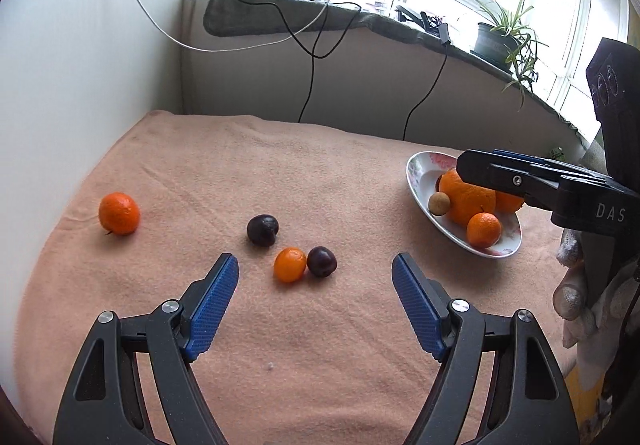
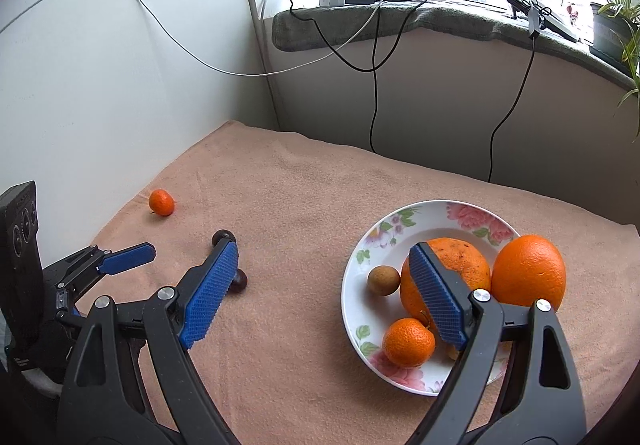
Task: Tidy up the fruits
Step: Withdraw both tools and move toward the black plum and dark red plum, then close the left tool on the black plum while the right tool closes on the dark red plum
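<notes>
A floral plate (image 2: 432, 211) (image 1: 416, 169) holds two large oranges (image 2: 528, 269), a small tangerine (image 2: 408, 341) (image 1: 484, 229) and a brown longan (image 2: 383, 280) (image 1: 439, 203). On the peach cloth lie a tangerine (image 1: 119, 213) (image 2: 161, 201) at the left, a small orange fruit (image 1: 289, 265) touching a dark plum (image 1: 321, 261), and another dark plum (image 1: 262, 229) (image 2: 222, 236). My left gripper (image 1: 315, 265) is open, just short of the orange fruit and plum. My right gripper (image 2: 324, 259) is open and empty, its right finger above the plate.
A white wall panel (image 2: 120, 85) borders the cloth on the left. Black and white cables (image 2: 374, 93) hang from the grey windowsill (image 2: 440, 21), which carries chargers and a potted plant (image 1: 500, 37). The person's gloved hand (image 1: 572, 285) shows at the right.
</notes>
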Action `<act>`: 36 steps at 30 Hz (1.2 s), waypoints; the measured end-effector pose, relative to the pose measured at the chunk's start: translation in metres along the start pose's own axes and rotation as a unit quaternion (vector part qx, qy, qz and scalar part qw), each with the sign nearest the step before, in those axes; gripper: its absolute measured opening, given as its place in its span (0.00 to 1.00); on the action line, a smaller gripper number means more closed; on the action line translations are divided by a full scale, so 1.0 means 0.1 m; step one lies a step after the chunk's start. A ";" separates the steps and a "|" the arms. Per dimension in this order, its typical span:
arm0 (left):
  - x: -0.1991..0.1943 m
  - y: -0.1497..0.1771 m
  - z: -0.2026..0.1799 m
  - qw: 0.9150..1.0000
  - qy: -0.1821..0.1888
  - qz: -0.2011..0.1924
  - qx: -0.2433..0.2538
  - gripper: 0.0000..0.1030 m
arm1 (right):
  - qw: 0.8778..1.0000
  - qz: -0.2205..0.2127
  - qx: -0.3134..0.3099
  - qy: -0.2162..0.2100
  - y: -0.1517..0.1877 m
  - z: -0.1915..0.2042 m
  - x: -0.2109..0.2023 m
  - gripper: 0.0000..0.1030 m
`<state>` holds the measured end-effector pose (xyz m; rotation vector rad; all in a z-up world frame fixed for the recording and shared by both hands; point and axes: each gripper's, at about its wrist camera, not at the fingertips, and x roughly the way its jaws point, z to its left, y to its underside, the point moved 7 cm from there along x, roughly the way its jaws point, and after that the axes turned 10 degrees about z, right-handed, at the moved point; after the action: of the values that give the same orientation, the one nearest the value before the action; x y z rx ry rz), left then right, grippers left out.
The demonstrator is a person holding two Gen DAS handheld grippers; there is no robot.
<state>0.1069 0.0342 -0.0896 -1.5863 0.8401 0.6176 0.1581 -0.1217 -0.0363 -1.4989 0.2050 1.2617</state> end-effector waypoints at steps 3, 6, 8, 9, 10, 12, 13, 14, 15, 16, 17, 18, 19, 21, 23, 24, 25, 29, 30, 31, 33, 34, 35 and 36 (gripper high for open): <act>0.02 0.10 0.15 1.000 -0.008 0.009 -0.016 0.77 | 1.000 0.008 -0.003 -0.010 0.04 0.09 0.05 0.87; 0.03 0.18 0.26 0.999 -0.009 0.015 -0.028 0.77 | 0.999 0.022 -0.001 -0.033 0.09 0.18 0.12 0.87; 0.03 0.21 0.32 0.999 -0.006 0.016 -0.032 0.77 | 0.999 0.026 -0.003 -0.046 0.12 0.24 0.15 0.87; 0.03 0.22 0.34 0.999 -0.005 0.016 -0.033 0.77 | 0.998 0.027 -0.005 -0.049 0.14 0.28 0.17 0.87; 0.04 0.22 0.37 0.999 -0.004 0.016 -0.034 0.77 | 0.998 0.029 -0.008 -0.053 0.15 0.31 0.19 0.87; 0.06 0.21 0.40 0.999 -0.002 0.016 -0.035 0.77 | 0.998 0.034 -0.012 -0.059 0.18 0.36 0.23 0.87; 0.06 0.20 0.40 0.999 0.001 0.017 -0.035 0.77 | 0.997 0.038 -0.014 -0.061 0.19 0.38 0.26 0.87; 0.07 0.19 0.41 0.999 0.003 0.017 -0.035 0.77 | 0.997 0.041 -0.016 -0.063 0.20 0.41 0.28 0.87; 0.07 0.19 0.42 0.999 0.004 0.017 -0.036 0.77 | 0.997 0.043 -0.017 -0.065 0.21 0.42 0.31 0.87; 0.08 0.18 0.43 0.999 0.007 0.017 -0.037 0.77 | 0.997 0.046 -0.018 -0.067 0.21 0.44 0.33 0.87; 0.08 0.17 0.44 0.999 0.012 0.018 -0.038 0.77 | 0.996 0.048 -0.019 -0.069 0.22 0.46 0.35 0.87; 0.09 0.17 0.44 0.999 0.017 0.018 -0.040 0.76 | 0.996 0.050 -0.020 -0.071 0.23 0.48 0.37 0.86; 0.10 0.15 0.45 0.999 0.020 0.019 -0.042 0.73 | 0.996 0.052 -0.021 -0.072 0.23 0.50 0.40 0.81; 0.12 0.11 0.48 0.998 0.028 0.020 -0.046 0.67 | 0.995 0.060 -0.022 -0.075 0.25 0.53 0.46 0.75; 0.16 0.05 0.50 0.998 0.036 0.022 -0.050 0.66 | 0.995 0.067 -0.023 -0.076 0.27 0.55 0.52 0.73; 0.18 0.02 0.50 0.998 0.039 0.022 -0.051 0.65 | 0.994 0.069 -0.023 -0.076 0.28 0.56 0.55 0.72; 0.20 -0.01 0.50 0.998 0.042 0.023 -0.051 0.62 | 0.994 0.072 -0.025 -0.076 0.29 0.58 0.58 0.68; 0.33 -0.09 0.51 0.996 0.063 0.033 -0.060 0.53 | 0.993 0.088 -0.033 -0.071 0.32 0.63 0.71 0.56; 0.36 -0.10 0.52 0.995 0.067 0.037 -0.063 0.51 | 0.993 0.091 -0.035 -0.071 0.33 0.64 0.74 0.53; 0.39 -0.11 0.53 0.995 0.070 0.040 -0.067 0.47 | 0.992 0.093 -0.037 -0.071 0.33 0.64 0.76 0.51; 0.45 -0.13 0.54 0.994 0.075 0.045 -0.069 0.43 | 0.992 0.098 -0.039 -0.073 0.34 0.66 0.82 0.46; 0.47 -0.13 0.54 0.994 0.075 0.047 -0.069 0.43 | 0.992 0.099 -0.040 -0.074 0.34 0.66 0.85 0.43; 0.48 -0.14 0.53 0.994 0.074 0.049 -0.069 0.43 | 0.991 0.100 -0.042 -0.073 0.34 0.67 0.87 0.42; 0.50 -0.15 0.53 0.994 0.074 0.050 -0.068 0.42 | 0.991 0.100 -0.045 -0.072 0.33 0.68 0.89 0.40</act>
<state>0.1521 0.0784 -0.1291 -1.7367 1.0108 0.6470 0.1324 -0.0372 -0.1132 -1.4839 0.2090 1.5530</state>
